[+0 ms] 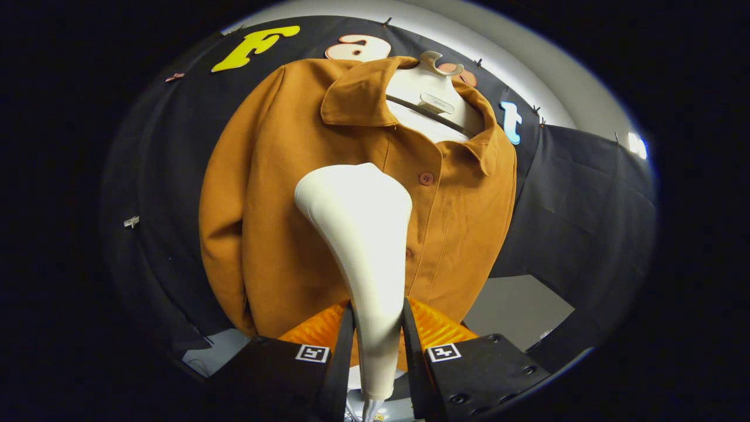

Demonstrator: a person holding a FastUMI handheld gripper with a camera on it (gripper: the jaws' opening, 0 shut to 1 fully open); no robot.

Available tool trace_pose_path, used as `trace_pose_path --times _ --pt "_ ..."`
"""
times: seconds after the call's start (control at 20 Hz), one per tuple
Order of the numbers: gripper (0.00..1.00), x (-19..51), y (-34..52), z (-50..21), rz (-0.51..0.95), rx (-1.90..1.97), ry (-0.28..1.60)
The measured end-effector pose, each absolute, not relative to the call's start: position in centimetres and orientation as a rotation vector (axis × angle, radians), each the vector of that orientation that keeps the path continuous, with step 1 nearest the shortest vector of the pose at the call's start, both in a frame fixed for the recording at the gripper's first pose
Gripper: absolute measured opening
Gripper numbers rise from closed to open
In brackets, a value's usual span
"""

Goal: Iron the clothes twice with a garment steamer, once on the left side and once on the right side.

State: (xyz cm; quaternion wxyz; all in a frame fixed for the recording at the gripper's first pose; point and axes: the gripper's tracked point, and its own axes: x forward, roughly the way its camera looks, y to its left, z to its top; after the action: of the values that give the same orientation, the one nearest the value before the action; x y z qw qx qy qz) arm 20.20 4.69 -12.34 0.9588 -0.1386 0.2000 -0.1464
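Black cloth walls the booth behind everything, with a pale wall above it. Nearest, the tongs (378, 346) are clamped on the narrow handle of a white plastic garment steamer (363, 234), both fingers pressing its sides, so the wide head rises ahead of them toward the cloth. Just beyond hangs the mustard-brown buttoned shirt (263, 193) on a white mannequin torso (430, 97); the head sits before the chest, just left of the button placket. Open shirt front lies left and right, so either side seems reachable for a pass.
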Motion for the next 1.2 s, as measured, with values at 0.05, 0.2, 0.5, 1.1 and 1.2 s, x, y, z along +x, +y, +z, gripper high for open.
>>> trace_pose_path --times 0.05,0.2,0.5,1.1,1.2 --pt "0.46 20.4 4.8 -12.7 -0.300 -0.282 0.411" --pt "0.46 20.5 4.8 -13.8 -0.316 -0.302 0.434" --pt "0.46 19.8 5.0 -17.2 -0.343 -0.355 0.496" --pt "0.46 17.2 3.9 -26.4 -0.375 -0.359 0.678" --pt "0.46 16.6 4.0 -27.9 -0.370 -0.355 0.710"
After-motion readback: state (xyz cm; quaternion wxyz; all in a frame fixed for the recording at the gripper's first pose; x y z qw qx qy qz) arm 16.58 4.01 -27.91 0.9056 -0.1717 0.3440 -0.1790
